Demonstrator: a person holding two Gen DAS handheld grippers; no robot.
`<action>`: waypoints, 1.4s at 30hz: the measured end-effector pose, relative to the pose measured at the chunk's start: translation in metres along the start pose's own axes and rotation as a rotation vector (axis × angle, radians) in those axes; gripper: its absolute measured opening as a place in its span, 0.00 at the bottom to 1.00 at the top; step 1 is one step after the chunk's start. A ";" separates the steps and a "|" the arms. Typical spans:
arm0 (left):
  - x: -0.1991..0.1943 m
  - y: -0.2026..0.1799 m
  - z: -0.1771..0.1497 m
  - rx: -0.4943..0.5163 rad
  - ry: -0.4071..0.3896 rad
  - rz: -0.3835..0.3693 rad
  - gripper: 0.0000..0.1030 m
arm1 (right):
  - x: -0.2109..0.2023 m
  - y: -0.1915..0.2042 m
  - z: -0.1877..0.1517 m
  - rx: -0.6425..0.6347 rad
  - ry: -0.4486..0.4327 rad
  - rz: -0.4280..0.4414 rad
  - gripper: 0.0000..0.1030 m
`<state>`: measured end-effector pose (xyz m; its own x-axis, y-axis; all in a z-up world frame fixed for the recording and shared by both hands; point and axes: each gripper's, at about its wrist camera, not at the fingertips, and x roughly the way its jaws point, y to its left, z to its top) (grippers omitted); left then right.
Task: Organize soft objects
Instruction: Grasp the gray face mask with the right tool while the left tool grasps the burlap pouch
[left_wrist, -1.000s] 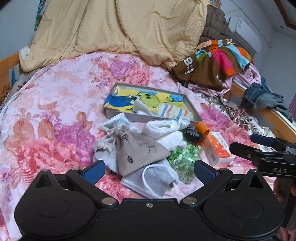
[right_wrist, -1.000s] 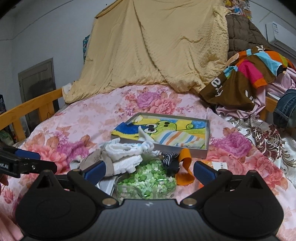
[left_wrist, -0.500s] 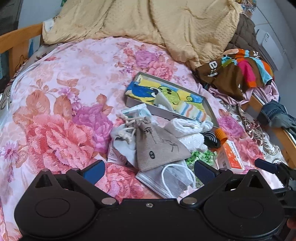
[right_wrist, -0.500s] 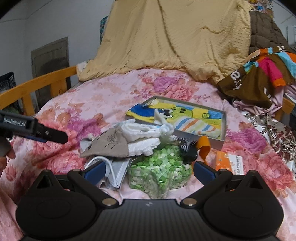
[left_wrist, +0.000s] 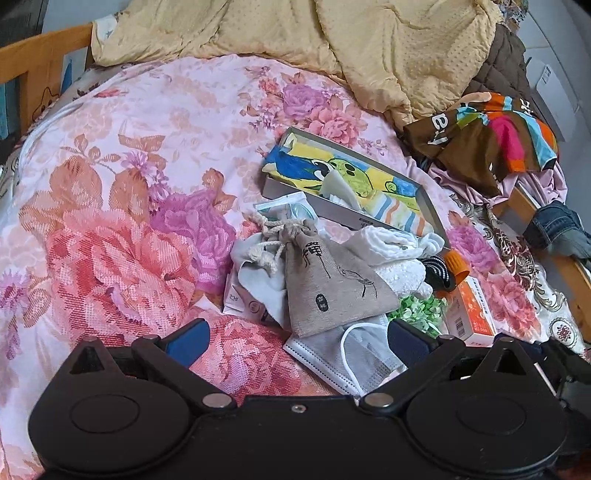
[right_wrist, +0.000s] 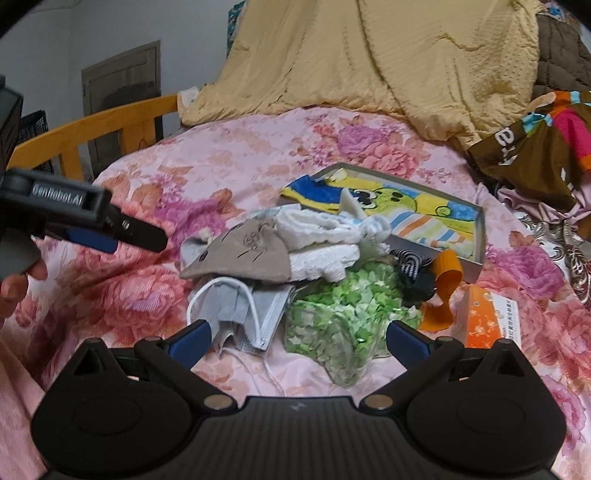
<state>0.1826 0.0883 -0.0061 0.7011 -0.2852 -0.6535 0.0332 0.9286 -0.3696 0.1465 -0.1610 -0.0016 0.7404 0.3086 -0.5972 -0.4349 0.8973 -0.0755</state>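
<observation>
A heap of soft things lies on the floral bedspread (left_wrist: 122, 206): a beige drawstring pouch (left_wrist: 328, 291), a grey face mask (left_wrist: 354, 354), white cloths (left_wrist: 391, 243) and a bag of green bits (right_wrist: 332, 317). Behind it a shallow grey box (left_wrist: 354, 218) holds a cartoon towel (right_wrist: 406, 206). My left gripper (left_wrist: 297, 341) is open and empty, just short of the mask. My right gripper (right_wrist: 297, 343) is open and empty, with the mask (right_wrist: 243, 314) and the green bag between its fingers. The left gripper also shows in the right wrist view (right_wrist: 122, 232).
An orange carton (left_wrist: 472, 310) and an orange and black strap (right_wrist: 432, 280) lie right of the heap. A yellow quilt (right_wrist: 388, 62) and piled clothes (left_wrist: 487, 140) fill the back and right. A wooden bed rail (right_wrist: 96, 129) runs along the left.
Both grippers have moved in lower and closer to the heap. The left gripper has swung leftward, so the heap sits further right in its view. Both stay open.
</observation>
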 end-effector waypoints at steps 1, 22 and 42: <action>0.001 0.000 0.000 -0.003 0.003 -0.007 0.99 | 0.002 0.001 0.000 -0.005 0.005 0.002 1.00; 0.042 -0.016 0.015 0.092 -0.008 -0.090 0.97 | 0.040 0.040 0.003 -0.132 0.002 0.073 1.00; 0.094 -0.021 0.029 0.106 0.057 -0.160 0.77 | 0.065 0.036 0.006 -0.060 0.003 0.067 0.99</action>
<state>0.2683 0.0493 -0.0402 0.6397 -0.4409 -0.6296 0.2174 0.8895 -0.4020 0.1816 -0.1070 -0.0384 0.7071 0.3660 -0.6050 -0.5133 0.8542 -0.0832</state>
